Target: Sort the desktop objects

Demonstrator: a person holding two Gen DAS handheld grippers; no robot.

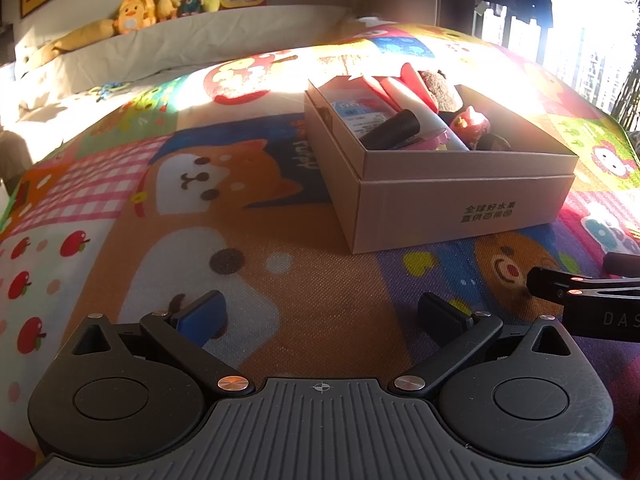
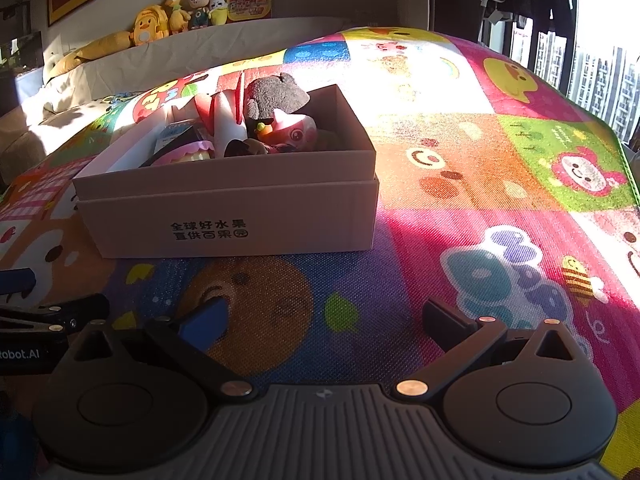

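Note:
A beige cardboard box (image 1: 460,204) with black printed characters stands on a colourful cartoon play mat (image 1: 248,240). It holds several items: a white and red tube (image 1: 416,100), a black cylinder (image 1: 390,130), a red round toy (image 1: 472,124) and a dark plush (image 1: 438,86). The box also shows in the right wrist view (image 2: 240,216), with a pink toy (image 2: 294,130) and the plush (image 2: 276,94) inside. My left gripper (image 1: 320,316) is open and empty, low over the mat in front of the box. My right gripper (image 2: 328,320) is open and empty beside it.
Plush toys (image 1: 160,4) line a grey ledge at the back by a wall with framed pictures. A window (image 2: 600,60) lies to the right. The right gripper's side shows at the left view's right edge (image 1: 580,296). The mat (image 2: 480,200) stretches right of the box.

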